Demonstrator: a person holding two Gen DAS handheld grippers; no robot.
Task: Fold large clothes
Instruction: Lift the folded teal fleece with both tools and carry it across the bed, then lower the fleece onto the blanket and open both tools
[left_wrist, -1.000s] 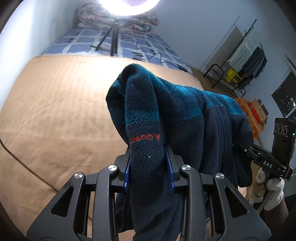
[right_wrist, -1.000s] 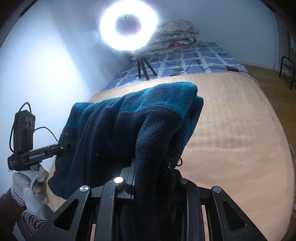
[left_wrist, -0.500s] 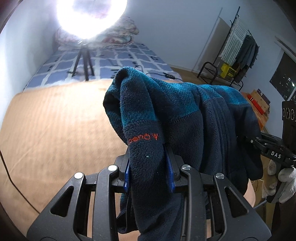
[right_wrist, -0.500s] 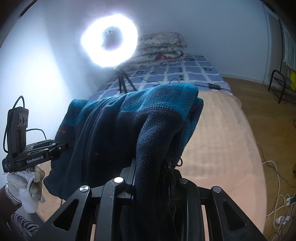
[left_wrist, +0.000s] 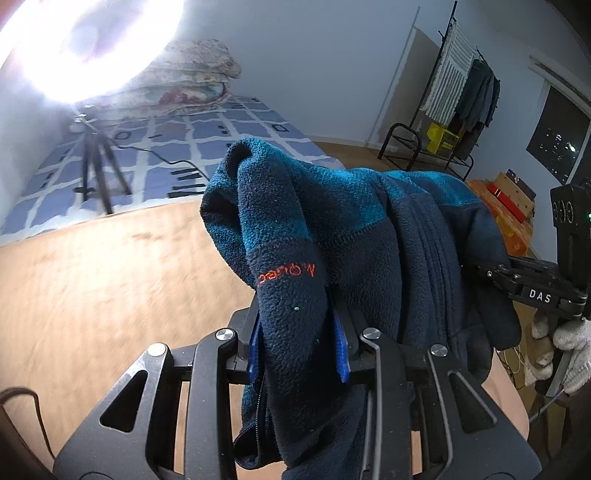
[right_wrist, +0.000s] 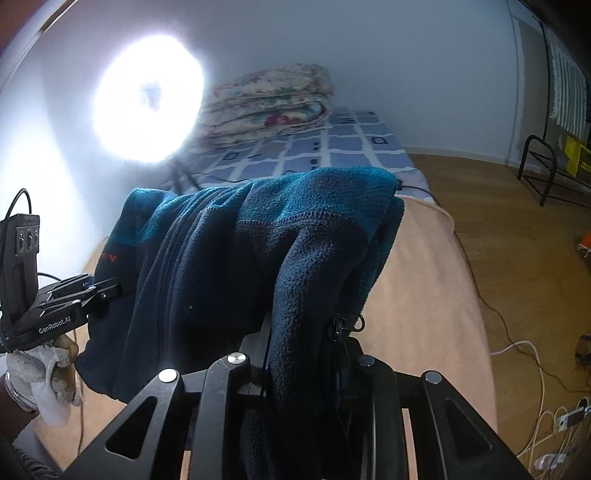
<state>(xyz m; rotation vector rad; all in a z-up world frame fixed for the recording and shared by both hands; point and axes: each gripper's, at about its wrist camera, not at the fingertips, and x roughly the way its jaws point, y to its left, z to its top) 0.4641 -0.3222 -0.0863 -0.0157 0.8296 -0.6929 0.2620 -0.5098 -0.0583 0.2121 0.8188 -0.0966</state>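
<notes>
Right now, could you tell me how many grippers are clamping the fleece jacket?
2: the left gripper grips the fleece jacket by its logo edge; the right gripper grips beside the zipper pull.

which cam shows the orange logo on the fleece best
The left wrist view: the orange logo sits close and sharp, just above that gripper's jaws on the fleece jacket. The right wrist view catches only a small, sideways sliver.

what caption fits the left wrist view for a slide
Left gripper clamped on a navy and teal fleece jacket, held above a tan bed cover, right gripper gripping its far side.
</notes>
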